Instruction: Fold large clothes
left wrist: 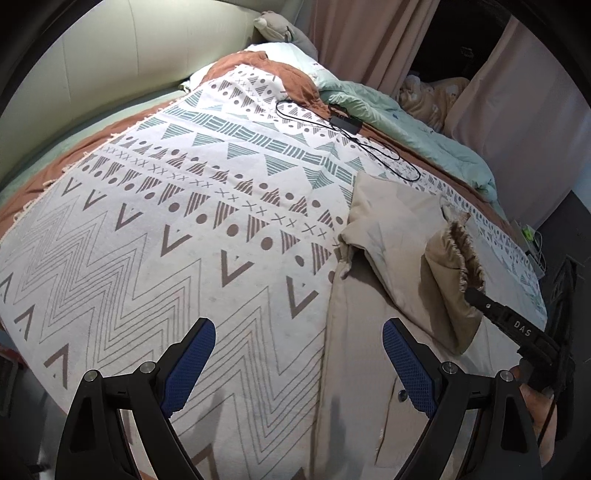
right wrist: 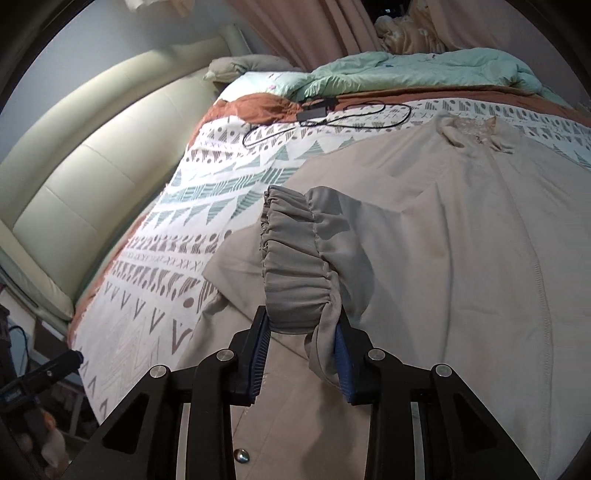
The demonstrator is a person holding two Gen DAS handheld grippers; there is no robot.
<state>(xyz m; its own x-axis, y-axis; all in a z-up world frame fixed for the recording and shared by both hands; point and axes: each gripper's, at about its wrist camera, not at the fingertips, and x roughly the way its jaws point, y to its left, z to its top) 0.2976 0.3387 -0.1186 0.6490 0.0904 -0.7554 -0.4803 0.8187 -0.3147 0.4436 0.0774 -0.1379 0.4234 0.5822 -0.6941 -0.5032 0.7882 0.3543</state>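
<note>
The bed [left wrist: 55, 155] fills both views, with a patterned blanket [left wrist: 177, 229] spread over most of it and a green quilt [left wrist: 406, 122] bunched along the far side by the curtains [left wrist: 354, 33]; a padded headboard [right wrist: 92, 158] curves along the left. On the blanket lies the beige coat [right wrist: 461, 240], the large garment to be folded, spread mostly flat on the right part of the bed with its collar [right wrist: 476, 129] toward the far edge and a snap button [right wrist: 242, 455] showing near the front opening; one sleeve is lifted off the body of the coat. The right claw [right wrist: 301, 350] is closed on that sleeve's gathered cuff [right wrist: 295, 258], the fabric pinched between its blue pads [right wrist: 343, 365] and standing up above the coat; in the left wrist view the same cuff [left wrist: 458, 258] hangs from the claw over the right half of the garment. The left claw [left wrist: 299, 365] is spread wide and holds nothing, hovering above the blanket just beside the coat's left edge; a black charger and cable [left wrist: 347, 123] lie farther up the bed, well apart from the coat. This looks like the sleeve-folding step, early in the task; the next move probably calls for carrying the cuff across the chest and laying it flat, while the free claw steadies or smooths the body.
</note>
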